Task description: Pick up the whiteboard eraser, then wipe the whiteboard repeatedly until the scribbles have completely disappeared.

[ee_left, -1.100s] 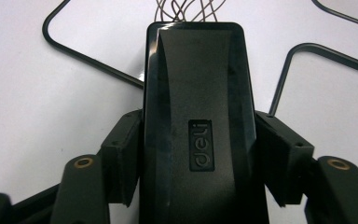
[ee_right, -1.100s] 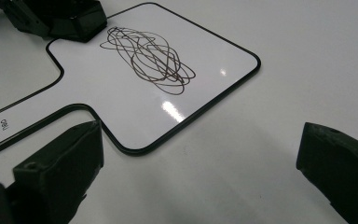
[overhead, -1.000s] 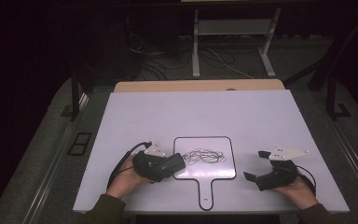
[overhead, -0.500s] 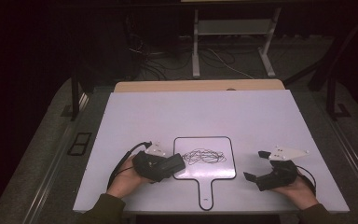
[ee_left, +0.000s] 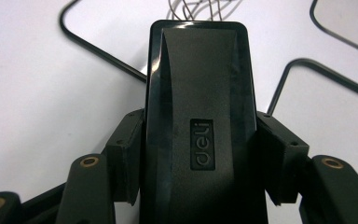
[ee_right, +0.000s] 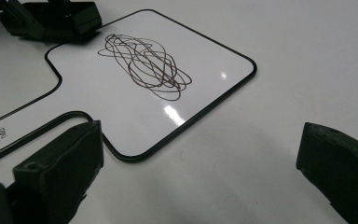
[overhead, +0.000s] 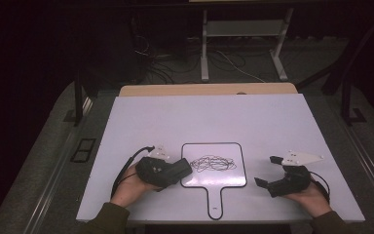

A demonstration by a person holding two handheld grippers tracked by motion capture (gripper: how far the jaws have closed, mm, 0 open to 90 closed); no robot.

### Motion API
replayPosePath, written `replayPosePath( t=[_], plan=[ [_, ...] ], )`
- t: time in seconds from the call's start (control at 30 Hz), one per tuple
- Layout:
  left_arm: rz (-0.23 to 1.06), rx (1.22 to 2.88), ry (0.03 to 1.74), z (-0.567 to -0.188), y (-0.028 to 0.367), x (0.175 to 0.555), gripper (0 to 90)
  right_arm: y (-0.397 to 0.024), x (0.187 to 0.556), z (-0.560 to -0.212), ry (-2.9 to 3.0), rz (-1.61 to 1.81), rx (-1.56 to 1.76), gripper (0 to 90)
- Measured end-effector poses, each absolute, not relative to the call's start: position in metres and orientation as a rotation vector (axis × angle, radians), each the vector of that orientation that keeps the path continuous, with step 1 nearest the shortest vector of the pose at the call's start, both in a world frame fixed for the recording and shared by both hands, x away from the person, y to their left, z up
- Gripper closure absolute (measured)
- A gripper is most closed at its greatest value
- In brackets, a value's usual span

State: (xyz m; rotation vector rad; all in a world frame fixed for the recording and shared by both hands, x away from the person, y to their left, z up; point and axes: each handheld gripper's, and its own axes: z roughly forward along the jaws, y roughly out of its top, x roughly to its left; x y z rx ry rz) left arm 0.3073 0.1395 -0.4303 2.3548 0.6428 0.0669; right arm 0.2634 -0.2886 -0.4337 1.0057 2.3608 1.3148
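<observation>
**Now the eraser sits clamped at the edge of the scribbled board**

Firmly closed, the left hand-held gripper (overhead: 182, 168) has a black eraser (ee_left: 200, 126) between its jaws; in the left gripper view the two pads press on the eraser's long sides, and the block runs straight out ahead with a small raised brand mark on its top face. In the high view this hand-held gripper lies low over the surface (overhead: 141, 122), cradled in the person's left hand (overhead: 129, 185), with its nose at the left edge of a small whiteboard (overhead: 224, 183). A cable (overhead: 126, 168) loops from its back toward the near edge.

The whiteboard is a paddle shape with a thin black rim and a short handle that points toward the person. It lies flat on the surface between the two hands. A tangle of dark pen scribble (overhead: 213, 163) covers the upper middle of the board, just beside the eraser's front end; whether the eraser touches the board I cannot tell.

The right hand-held gripper (overhead: 265, 170) rests in the right hand (overhead: 311, 195), well apart from the board on its right side. Its jaws stand wide apart with nothing between them, and the right gripper view looks across the board's corner toward the scribble (ee_right: 144, 65) and the left hand-held gripper (ee_right: 81, 21) beyond.
</observation>
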Motion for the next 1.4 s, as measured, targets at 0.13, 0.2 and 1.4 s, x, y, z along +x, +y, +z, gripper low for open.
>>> replayPosePath(
  t=[0.13,0.2,1.4],
  plan=[
    [0.062,2.333,0.660,-0.425,0.142,0.309,39.7,-0.289,0.263,-0.433,2.358,1.317,1.000,0.0],
    [0.052,2.321,0.670,-0.423,0.143,0.309,39.6,-0.289,0.262,-0.433,2.358,1.321,1.002,0.0],
    [0.083,2.263,0.642,-0.383,0.111,0.337,39.5,-0.289,0.260,-0.434,2.340,1.356,1.004,0.0]
  ],
)
